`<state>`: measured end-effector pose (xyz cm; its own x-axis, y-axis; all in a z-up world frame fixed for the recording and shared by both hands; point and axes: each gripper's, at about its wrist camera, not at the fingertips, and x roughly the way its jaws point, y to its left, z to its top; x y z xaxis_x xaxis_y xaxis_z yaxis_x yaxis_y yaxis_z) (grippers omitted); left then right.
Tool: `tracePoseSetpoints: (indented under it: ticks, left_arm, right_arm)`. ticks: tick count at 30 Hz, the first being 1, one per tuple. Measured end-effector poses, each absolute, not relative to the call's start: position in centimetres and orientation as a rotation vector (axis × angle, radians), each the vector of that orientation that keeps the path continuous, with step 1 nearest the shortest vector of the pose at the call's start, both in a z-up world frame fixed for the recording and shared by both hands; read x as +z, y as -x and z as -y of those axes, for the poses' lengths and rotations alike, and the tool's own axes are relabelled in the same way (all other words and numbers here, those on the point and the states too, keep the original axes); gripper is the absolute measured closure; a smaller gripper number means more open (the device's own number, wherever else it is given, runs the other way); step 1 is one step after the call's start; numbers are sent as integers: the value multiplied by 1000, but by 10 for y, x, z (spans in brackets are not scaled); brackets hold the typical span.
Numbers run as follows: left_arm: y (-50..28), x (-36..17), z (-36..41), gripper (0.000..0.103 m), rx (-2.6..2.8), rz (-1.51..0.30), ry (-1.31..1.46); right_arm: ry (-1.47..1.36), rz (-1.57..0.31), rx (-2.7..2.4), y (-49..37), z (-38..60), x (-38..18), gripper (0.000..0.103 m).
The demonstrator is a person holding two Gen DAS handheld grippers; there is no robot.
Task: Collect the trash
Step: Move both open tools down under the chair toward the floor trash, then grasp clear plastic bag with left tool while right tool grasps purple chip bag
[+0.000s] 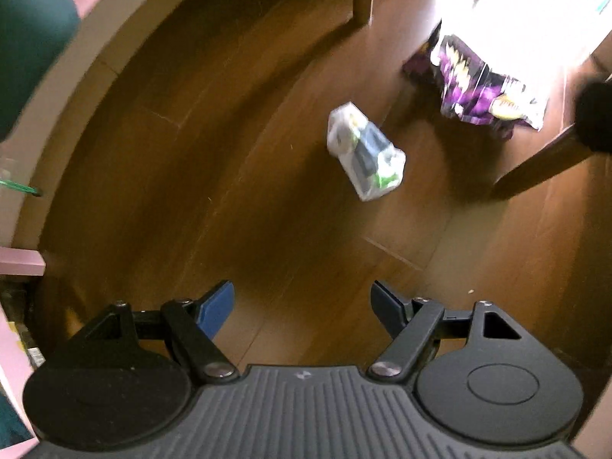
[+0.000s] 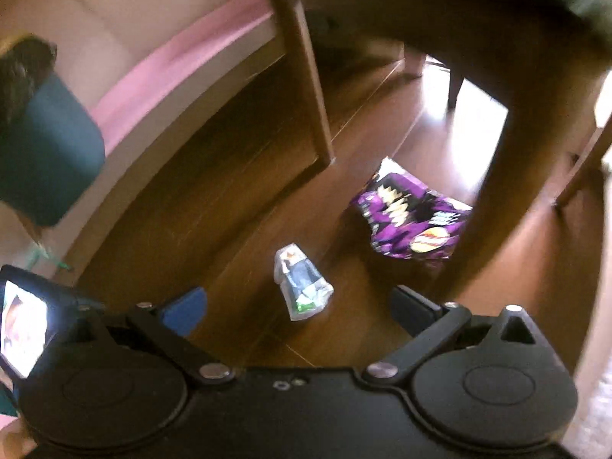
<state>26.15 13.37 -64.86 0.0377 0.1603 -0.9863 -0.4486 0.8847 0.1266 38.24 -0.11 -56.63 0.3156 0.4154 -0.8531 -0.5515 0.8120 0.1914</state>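
Both claws gape empty: the right gripper [image 2: 298,311] hangs nearest the small white wrapper [image 2: 302,287] on the wooden floor [image 2: 229,199], the left gripper [image 1: 302,308] farther back. Flat, slippery plastic may skid from the pinch, and the purple bag [image 2: 409,218] beside the chair leg [image 2: 493,176] risks being forgotten.

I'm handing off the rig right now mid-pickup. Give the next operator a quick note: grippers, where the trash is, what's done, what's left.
Left gripper: open, empty, above the wooden floor.
Right gripper: open, empty, closest to the small white wrapper.
Trash: small white wrapper lies on bare floor; purple snack bag lies beyond it, beside a chair leg.
Done: nothing held; both pieces are on the floor.
Left: grab the wrapper, then the purple bag. No bin is visible.
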Motion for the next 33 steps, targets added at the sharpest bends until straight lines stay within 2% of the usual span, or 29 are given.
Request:
tracePoseSetpoints:
  ticks: [5,11,20,29,31,33]
  left_arm:
    - [-264,-688,-140,25,477,-1471,262]
    - [-283,-727,-140,25,445,-1446,166]
    - [-357,-785,-159,25,532,-1392,324]
    - [-402,-811,-175,25,514,-1375,459]
    - [-408,-820,-182,25,523,-1403,500]
    - [-412,-830,-187,25,532,-1426,547]
  right_arm:
    - [147,-1096,609,-407,-18,-620,2]
    - [235,-1037,579,-457,-54,-662,2]
    - [281,-1023,364,-543,-84,-708,2]
    - [416,-1009,372,-576,-103,-746,2]
    - [458,-1018,384,-577,-102,-754,4]
    - [469,-1041,393,-579,-97,-761,14]
